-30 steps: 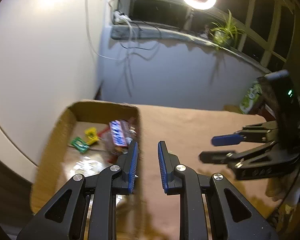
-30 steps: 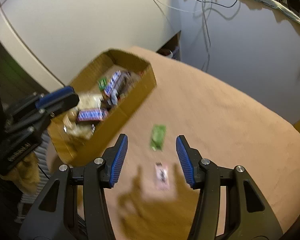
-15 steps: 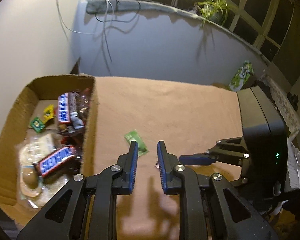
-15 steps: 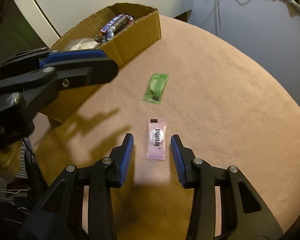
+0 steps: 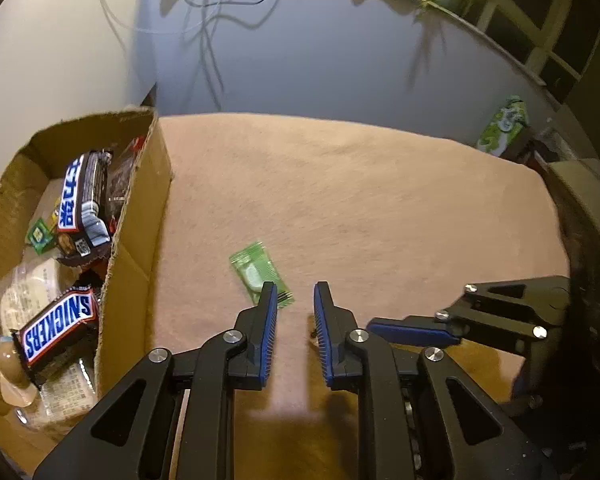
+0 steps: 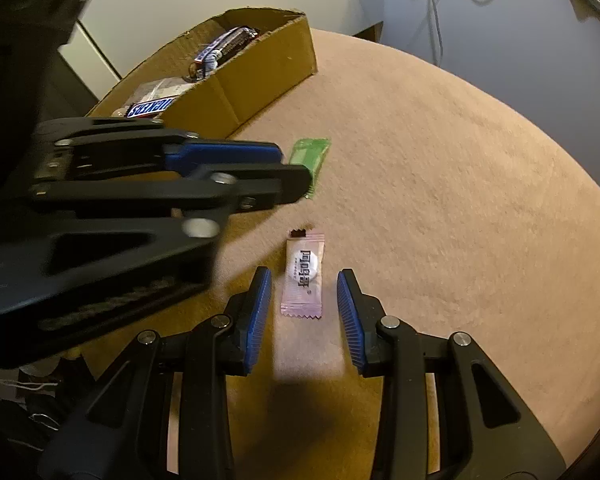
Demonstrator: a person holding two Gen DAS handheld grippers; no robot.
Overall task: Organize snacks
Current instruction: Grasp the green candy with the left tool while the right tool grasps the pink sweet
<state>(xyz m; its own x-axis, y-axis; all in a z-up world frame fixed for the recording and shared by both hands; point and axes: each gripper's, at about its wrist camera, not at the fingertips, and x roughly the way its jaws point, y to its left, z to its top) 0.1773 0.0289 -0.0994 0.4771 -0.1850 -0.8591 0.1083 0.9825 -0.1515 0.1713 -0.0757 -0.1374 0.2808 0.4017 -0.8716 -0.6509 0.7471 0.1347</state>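
- Right gripper (image 6: pixel 303 312) fingers gaping, straddling pink sachet (image 6: pixel 302 276) lying flat mid-desk (image 6: pixel 440 184).
- Left gripper (image 5: pixel 295 330) fingers parted, empty, nearing green sachet (image 5: pixel 260 272).
- Sachet looking light, crinkly, slippery; pinching across its middle.

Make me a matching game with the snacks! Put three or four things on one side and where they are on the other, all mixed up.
Things:
1. Snickers bar
2. green candy packet
3. pink candy packet
4. cardboard box

Places:
A. between the right gripper's open fingers
B. on the table's left side
C. inside the box
D. just ahead of the left gripper

Pairs: 1-C, 2-D, 3-A, 4-B
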